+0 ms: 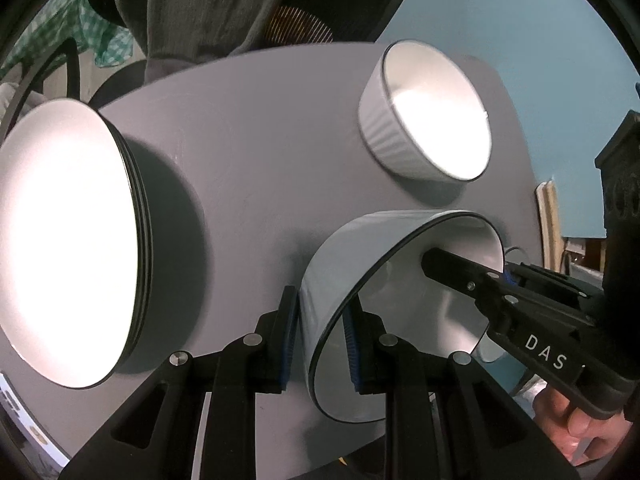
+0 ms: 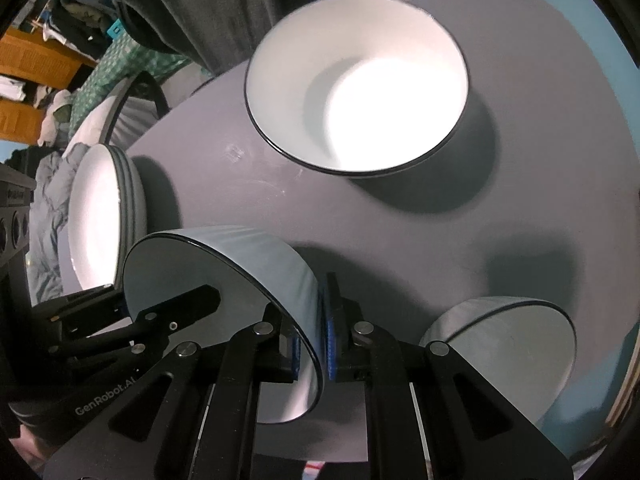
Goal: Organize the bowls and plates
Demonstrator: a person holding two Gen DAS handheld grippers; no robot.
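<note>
Dark-rimmed white bowl (image 1: 400, 312) lower centre, tilted off the table; second bowl (image 1: 426, 110) upper right; stacked plates (image 1: 72, 236) left.

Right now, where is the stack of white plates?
The stack of white plates sits on the grey round table at its left edge in the left wrist view, across from the ribbed white bowl.

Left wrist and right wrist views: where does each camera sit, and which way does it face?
Left wrist: on the left tool, looking steeply down at the grey table; its pads clamp the held bowl rim; a hand shows.
Right wrist: on the right tool, looking steeply down; it pinches the opposite rim.
Shared: the held bowl, plate stack, the bowl resting farther back, each other's tool.
</note>
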